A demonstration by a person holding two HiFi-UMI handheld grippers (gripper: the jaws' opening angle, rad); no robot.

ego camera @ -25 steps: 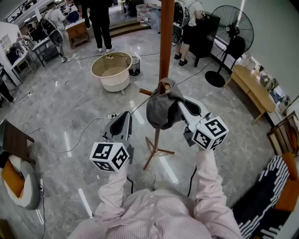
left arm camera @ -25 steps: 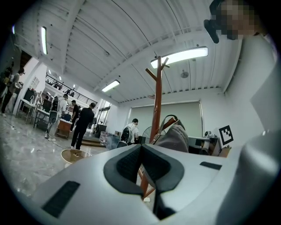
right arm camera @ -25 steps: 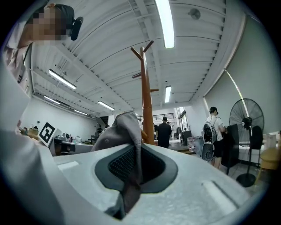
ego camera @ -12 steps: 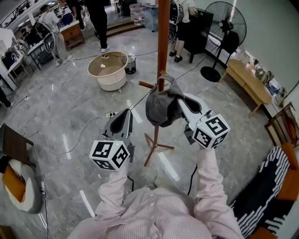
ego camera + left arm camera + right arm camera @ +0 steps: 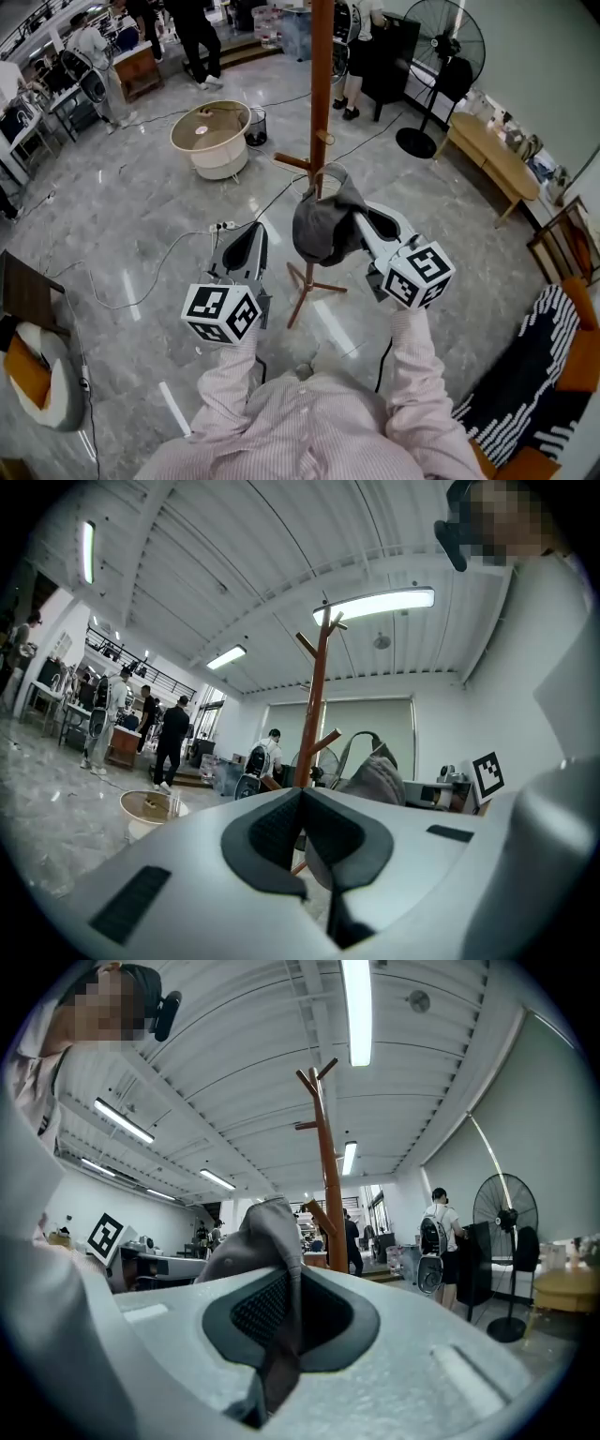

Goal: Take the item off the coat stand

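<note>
One cap [image 5: 323,225]: grey, hung near coat stand [image 5: 321,84].
Right gripper [image 5: 362,218]: grasped the cap.
Left gripper [image 5: 254,230]: clenched, empty.

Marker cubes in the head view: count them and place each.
2. One cube sits on the left gripper, lower left; the other on the right gripper, right of the grey cap.

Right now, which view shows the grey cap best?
Head view: the whole grey cap shows, pinched by the right gripper near the coat stand. Right gripper view shows only its clamped edge and crown; left gripper view, a part beyond its jaws.
</note>
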